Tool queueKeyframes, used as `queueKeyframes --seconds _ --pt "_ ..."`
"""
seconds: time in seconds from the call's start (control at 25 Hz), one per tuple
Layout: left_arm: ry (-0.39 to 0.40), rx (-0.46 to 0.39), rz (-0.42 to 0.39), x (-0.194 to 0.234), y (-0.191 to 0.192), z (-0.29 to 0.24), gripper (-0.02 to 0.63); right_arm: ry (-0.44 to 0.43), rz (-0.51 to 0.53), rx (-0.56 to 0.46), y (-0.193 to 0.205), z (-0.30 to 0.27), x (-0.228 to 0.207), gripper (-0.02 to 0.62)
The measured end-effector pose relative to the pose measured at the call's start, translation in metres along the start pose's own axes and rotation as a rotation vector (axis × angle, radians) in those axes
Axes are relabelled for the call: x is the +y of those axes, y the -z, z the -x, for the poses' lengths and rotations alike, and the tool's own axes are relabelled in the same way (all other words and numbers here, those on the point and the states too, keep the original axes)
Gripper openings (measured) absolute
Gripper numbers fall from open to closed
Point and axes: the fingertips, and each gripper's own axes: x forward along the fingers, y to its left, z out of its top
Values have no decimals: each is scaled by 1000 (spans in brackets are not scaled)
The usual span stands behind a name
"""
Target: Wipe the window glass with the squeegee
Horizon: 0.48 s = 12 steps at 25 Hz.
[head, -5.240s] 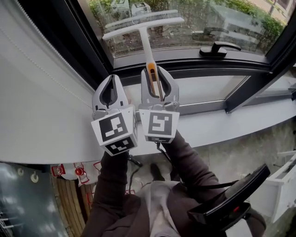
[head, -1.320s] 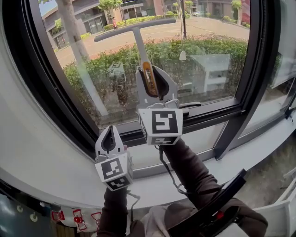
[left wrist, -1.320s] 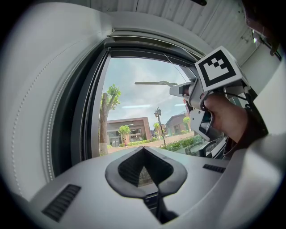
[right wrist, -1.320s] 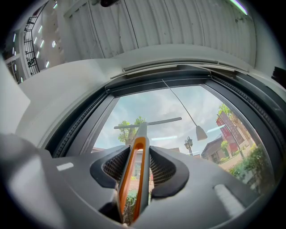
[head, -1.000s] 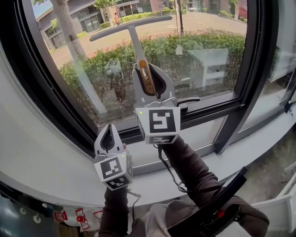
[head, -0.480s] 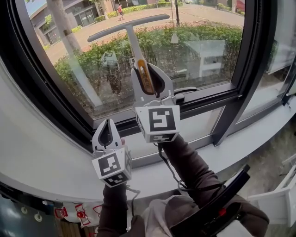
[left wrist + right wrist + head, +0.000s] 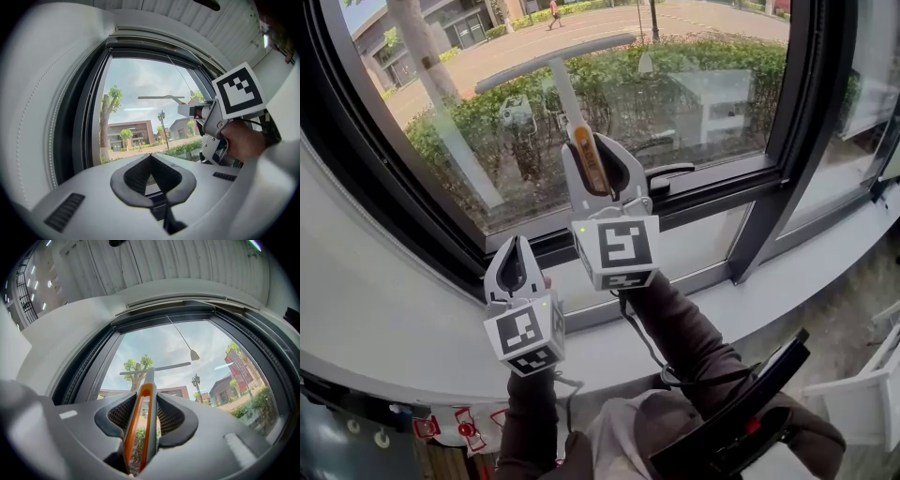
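Sill: the white sill [image 7: 412, 323] runs along the near side under the window.
Left gripper: the left gripper [image 7: 518, 246] is low and left, over the sill. Its claw is closed tip to tip with nothing in it, and it aims at the lower left part of the pane.
Squeegee: the squeegee [image 7: 566, 86] is T-shaped and stands upright in front of the window glass [image 7: 712, 80], with its blade crosswise at the far top. I cannot tell whether the blade touches the glass.
Right gripper: the right gripper [image 7: 598, 152] is higher than the left gripper and just right of it. Its claw is clamped narrow on the squeegee's orange and grey handle.
Window handle: the dark window handle [image 7: 671, 172] lies on the lower frame, just right of the right gripper.
Frame post: the dark frame post [image 7: 802, 131] stands upright at the right of the pane.
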Motion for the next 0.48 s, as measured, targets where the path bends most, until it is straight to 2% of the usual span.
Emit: queueKeyframes --seconds 0.48 --pt "14 19 -9 -6 6 4 2 7 -16 26 18 14 0 131"
